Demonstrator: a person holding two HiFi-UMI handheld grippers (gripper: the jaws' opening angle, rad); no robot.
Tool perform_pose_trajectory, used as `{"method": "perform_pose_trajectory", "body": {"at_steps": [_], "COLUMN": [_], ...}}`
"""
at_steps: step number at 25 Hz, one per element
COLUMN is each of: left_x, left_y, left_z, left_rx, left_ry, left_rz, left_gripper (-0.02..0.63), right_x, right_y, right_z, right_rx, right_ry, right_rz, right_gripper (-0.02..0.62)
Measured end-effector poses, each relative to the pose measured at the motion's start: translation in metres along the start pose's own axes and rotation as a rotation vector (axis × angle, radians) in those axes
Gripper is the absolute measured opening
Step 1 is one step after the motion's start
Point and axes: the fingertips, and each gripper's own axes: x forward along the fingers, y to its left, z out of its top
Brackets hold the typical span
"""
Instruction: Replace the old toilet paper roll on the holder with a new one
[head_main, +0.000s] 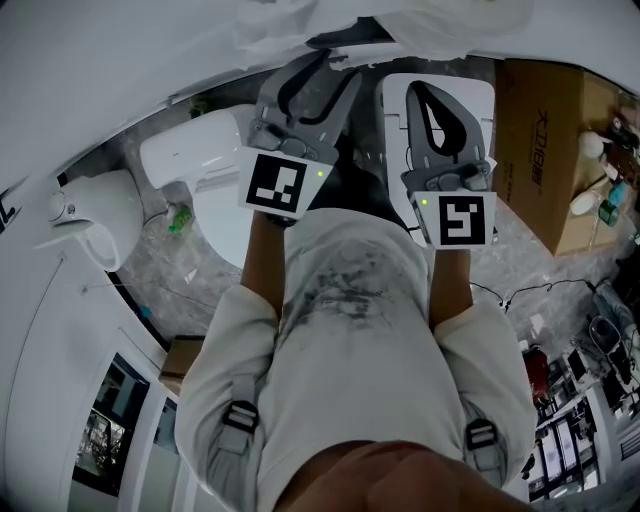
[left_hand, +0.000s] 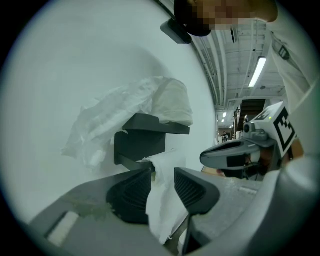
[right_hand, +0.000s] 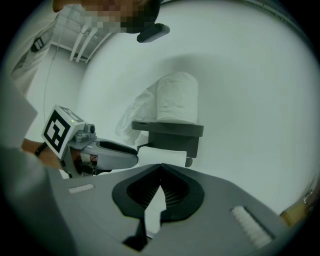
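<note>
A dark wall holder (left_hand: 142, 137) carries a white toilet paper roll (left_hand: 172, 102) standing on its top shelf, with crumpled clear plastic (left_hand: 105, 120) beside it. Under the shelf a loose tail of paper (left_hand: 162, 205) hangs down. My left gripper (left_hand: 162, 172) is open, and the tail hangs between its jaws without being pinched. In the right gripper view the holder (right_hand: 170, 131), the roll (right_hand: 177, 97) and the hanging paper (right_hand: 162, 156) lie straight ahead. My right gripper (right_hand: 160, 167) is shut just below that paper. A white sliver shows under its tips; what it is I cannot tell.
In the head view both grippers (head_main: 325, 60) (head_main: 430, 95) reach toward the white wall at the top. A white toilet (head_main: 200, 165) stands at the left. To the right is a cardboard box (head_main: 545, 140), with cluttered shelves (head_main: 580, 420) at the lower right.
</note>
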Motion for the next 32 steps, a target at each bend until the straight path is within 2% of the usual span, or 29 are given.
{"method": "perform_pose_trajectory", "body": {"at_steps": [20,32], "left_x": [0.005,0.015], "left_y": [-0.002,-0.004], "left_z": [0.006,0.007], "left_rx": [-0.008,-0.016], "left_ry": [-0.014,-0.025], "left_rz": [-0.042,-0.020], "left_gripper": [0.140,0.130], "right_x": [0.035,0.042], "right_y": [-0.045,-0.048], "right_z": [0.000,-0.003], "right_rx": [-0.013,-0.012], "right_ry": [-0.007,-0.007], "right_rz": [-0.079,-0.044], "right_gripper": [0.002,0.002]}}
